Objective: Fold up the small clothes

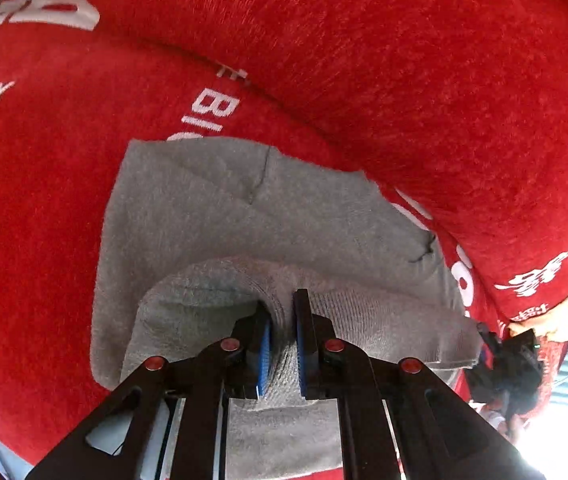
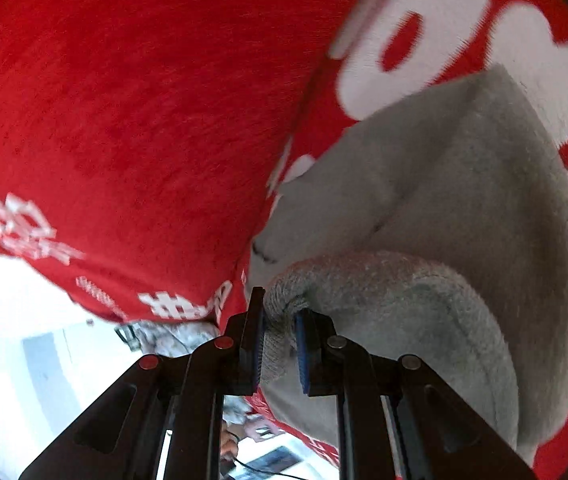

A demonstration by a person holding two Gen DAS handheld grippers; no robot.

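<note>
Over the red printed cloth [image 1: 364, 60], I see both grippers, left gripper [image 1: 282, 344] and right gripper [image 2: 278, 346], pinching the grey garment's [image 1: 212, 208] ribbed hem.

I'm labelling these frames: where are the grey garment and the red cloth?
grey garment [image 1: 212, 208]: left wrist view, flat lower layer.
red cloth [image 2: 124, 100]: right wrist view, plain red area.

The grey garment [image 1: 220, 216] is a small knit piece of soft fleecy cloth with a ribbed hem. Its ribbed edge is lifted and doubled back over the flat part, which lies spread on red cloth [image 1: 404, 60] printed with white lettering.
</note>
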